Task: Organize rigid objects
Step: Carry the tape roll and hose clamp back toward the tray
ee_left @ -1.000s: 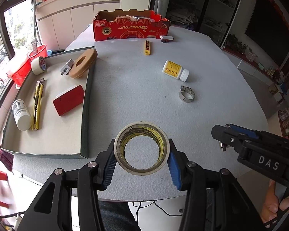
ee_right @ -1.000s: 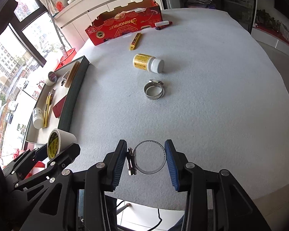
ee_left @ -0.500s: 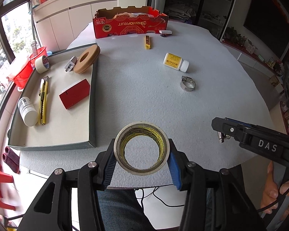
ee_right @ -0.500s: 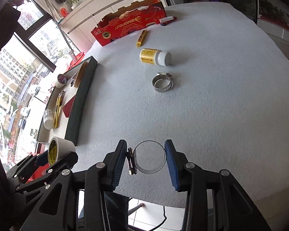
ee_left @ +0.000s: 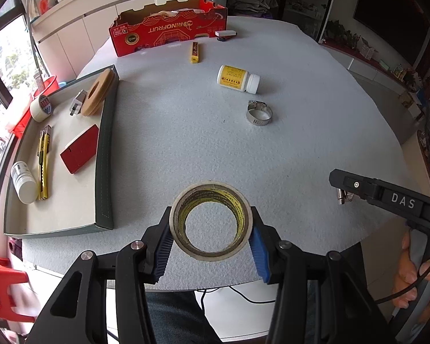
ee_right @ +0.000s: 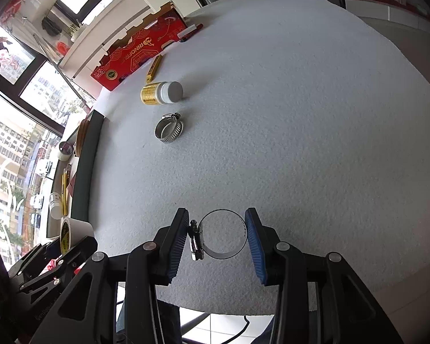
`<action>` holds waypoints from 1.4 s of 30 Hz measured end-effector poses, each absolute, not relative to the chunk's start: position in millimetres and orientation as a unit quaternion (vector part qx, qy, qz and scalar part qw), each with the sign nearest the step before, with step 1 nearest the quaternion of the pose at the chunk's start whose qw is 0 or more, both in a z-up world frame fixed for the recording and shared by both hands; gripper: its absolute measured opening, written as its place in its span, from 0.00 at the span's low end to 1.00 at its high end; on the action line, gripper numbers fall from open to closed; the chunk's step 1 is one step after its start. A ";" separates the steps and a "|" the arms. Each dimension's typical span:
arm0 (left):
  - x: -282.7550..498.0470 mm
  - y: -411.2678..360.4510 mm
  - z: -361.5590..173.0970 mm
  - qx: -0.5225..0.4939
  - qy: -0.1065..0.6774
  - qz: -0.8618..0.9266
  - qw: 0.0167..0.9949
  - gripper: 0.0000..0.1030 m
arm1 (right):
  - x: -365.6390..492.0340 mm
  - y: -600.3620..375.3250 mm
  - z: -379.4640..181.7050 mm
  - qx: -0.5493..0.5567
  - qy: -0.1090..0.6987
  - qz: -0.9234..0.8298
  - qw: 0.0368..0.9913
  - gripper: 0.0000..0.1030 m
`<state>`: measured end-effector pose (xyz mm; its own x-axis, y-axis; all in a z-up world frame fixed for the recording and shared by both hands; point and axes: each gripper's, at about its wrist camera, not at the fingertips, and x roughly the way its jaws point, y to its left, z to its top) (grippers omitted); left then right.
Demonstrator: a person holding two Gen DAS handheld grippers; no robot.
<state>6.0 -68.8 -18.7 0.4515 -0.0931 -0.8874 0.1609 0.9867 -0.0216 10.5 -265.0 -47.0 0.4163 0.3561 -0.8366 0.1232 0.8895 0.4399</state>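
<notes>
My left gripper point(ee_left: 212, 239) is shut on a roll of tape point(ee_left: 212, 220) with yellow print inside, held above the table's near edge. My right gripper point(ee_right: 218, 236) is shut on a thin metal hose clamp point(ee_right: 222, 236), its screw against the left pad. The right gripper point(ee_left: 341, 192) also shows at the right of the left wrist view. The held tape roll point(ee_right: 68, 233) appears at lower left in the right wrist view. On the white table lie a second hose clamp point(ee_left: 259, 113), a white bottle with a yellow label point(ee_left: 238, 78) and a yellow cutter point(ee_left: 195, 52).
A green-walled tray point(ee_left: 104, 154) at the left holds a tan ring point(ee_left: 96, 93), a tape roll point(ee_left: 41, 109), a red block point(ee_left: 80, 152), a yellow knife point(ee_left: 43, 166) and a white bottle point(ee_left: 23, 182). A red carton point(ee_left: 169, 30) stands at the back.
Both hands have shifted and rolled, so the table and tray sit differently in view. Each gripper keeps hold of its object.
</notes>
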 end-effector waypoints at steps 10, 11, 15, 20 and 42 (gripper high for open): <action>8.5 -64.3 -13.1 0.019 0.512 -0.081 0.855 0.51 | 13.7 -262.7 -47.3 0.218 0.543 0.069 0.808 0.41; 8.4 -62.1 -11.3 0.015 0.511 -0.081 0.856 0.51 | 14.0 -260.0 -45.6 0.214 0.543 0.069 0.809 0.41; 7.7 -48.9 -2.3 -0.003 0.499 -0.076 0.863 0.51 | 17.1 -245.3 -35.5 0.195 0.542 0.077 0.814 0.41; 6.2 -21.3 10.0 -0.030 0.481 -0.060 0.874 0.51 | 26.7 -218.4 -13.6 0.158 0.534 0.093 0.825 0.41; 11.9 164.9 66.8 -0.106 0.392 0.117 0.906 0.51 | 81.8 -18.2 73.5 0.012 0.482 0.239 0.843 0.41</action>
<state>11.9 164.9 66.8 0.6660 0.1283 -0.7348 -0.2949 0.9502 -0.1013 81.8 -18.2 73.5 0.4211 0.4138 -0.8071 -0.3915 0.8856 0.2499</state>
